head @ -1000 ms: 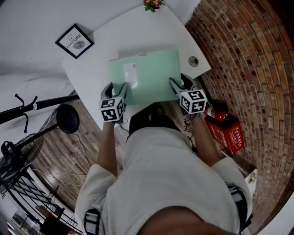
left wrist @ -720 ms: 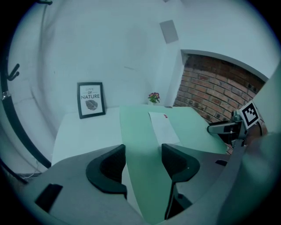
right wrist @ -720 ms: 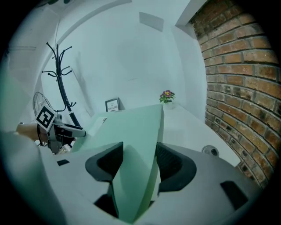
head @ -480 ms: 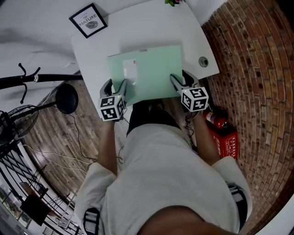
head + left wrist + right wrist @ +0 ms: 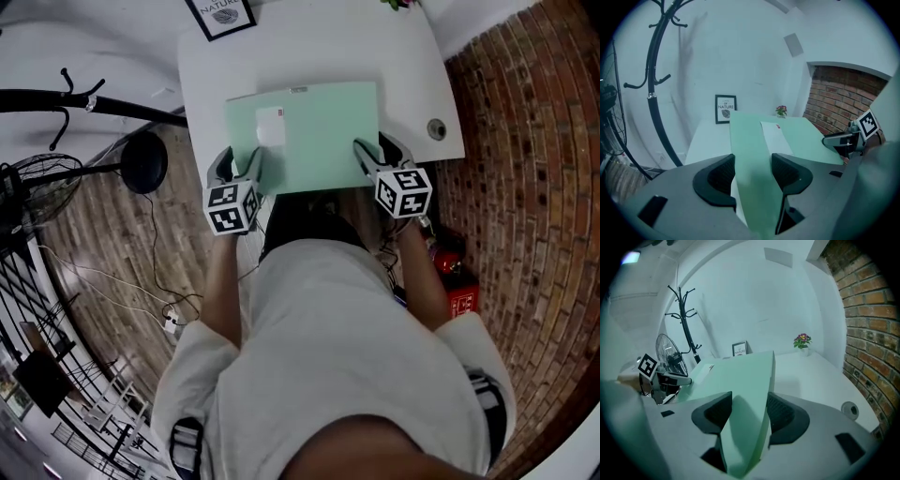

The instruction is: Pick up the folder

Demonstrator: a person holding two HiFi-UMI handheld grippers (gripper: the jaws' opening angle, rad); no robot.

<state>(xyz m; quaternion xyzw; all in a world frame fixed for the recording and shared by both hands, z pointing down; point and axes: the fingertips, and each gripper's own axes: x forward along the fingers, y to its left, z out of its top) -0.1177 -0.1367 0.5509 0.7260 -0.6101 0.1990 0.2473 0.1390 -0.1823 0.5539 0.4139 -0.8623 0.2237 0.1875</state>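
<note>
Desk (image 5: 309, 47) in white lies under the mint folder (image 5: 323, 131), whose near edge juts past it. The folder looks thin, light, floppy and slick, I judge, so it is best taken at both near corners. The jaws of the left gripper (image 5: 240, 167) are closing with one corner between them, and the right gripper (image 5: 373, 155) pinches the other. A white label (image 5: 271, 127) sits on top.

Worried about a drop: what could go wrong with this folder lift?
The left claw, jaws closing, and the right claw pinch the folder only at its near corners; its far end could sag or slip free. Swung forward, it might hit the picture frame.
</note>
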